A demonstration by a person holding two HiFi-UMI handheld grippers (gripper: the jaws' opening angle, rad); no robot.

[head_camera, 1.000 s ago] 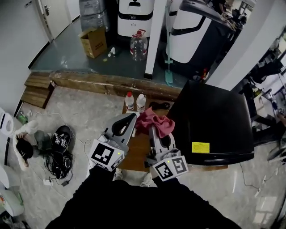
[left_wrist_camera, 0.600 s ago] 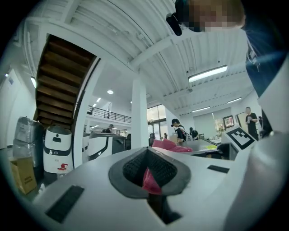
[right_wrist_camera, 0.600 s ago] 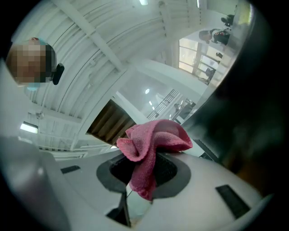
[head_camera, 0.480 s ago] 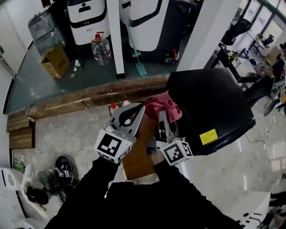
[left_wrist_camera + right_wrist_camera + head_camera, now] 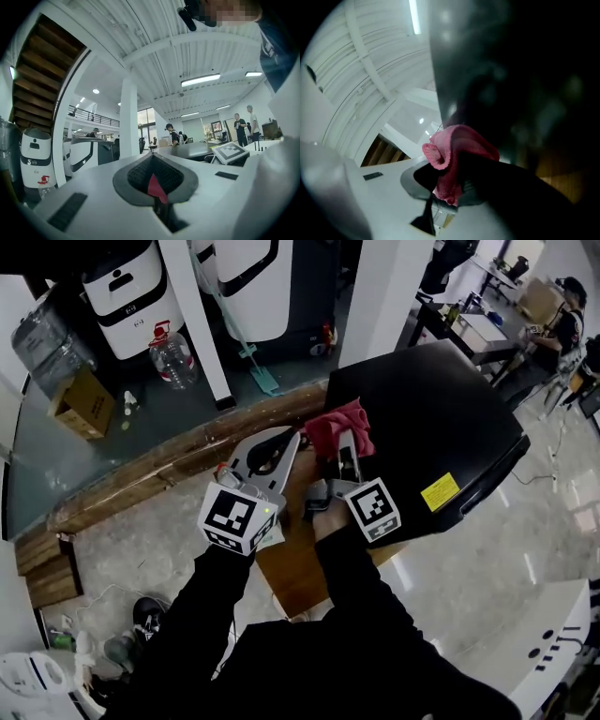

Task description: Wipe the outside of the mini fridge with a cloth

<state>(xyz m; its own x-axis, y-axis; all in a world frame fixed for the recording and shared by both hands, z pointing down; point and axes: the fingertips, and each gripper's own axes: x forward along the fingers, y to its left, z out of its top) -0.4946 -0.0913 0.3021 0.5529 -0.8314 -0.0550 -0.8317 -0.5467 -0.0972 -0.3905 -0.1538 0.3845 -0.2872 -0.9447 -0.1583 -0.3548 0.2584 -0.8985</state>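
Note:
The black mini fridge (image 5: pixel 441 427) fills the right of the head view, its top toward me. My right gripper (image 5: pixel 345 444) is shut on a pink cloth (image 5: pixel 339 422) and presses it against the fridge's left edge. In the right gripper view the cloth (image 5: pixel 457 157) bunches out of the jaws of the right gripper (image 5: pixel 445 187), against the fridge's dark wall (image 5: pixel 511 70). My left gripper (image 5: pixel 270 452) hangs just left of it, shut and holding nothing. In its own view the left gripper (image 5: pixel 154 180) points up and away across the room.
A low wooden table (image 5: pixel 295 568) stands under the grippers beside the fridge. A rough wooden ledge (image 5: pixel 178 465) runs across behind it. Beyond are a white pillar (image 5: pixel 197 324), a water jug (image 5: pixel 172 348), a cardboard box (image 5: pixel 82 399) and white machines (image 5: pixel 122 287). A person (image 5: pixel 562 315) stands far right.
My right gripper has carried the cloth from over the table up to the fridge's left edge. The left gripper moved along beside it. The head view has swung round.

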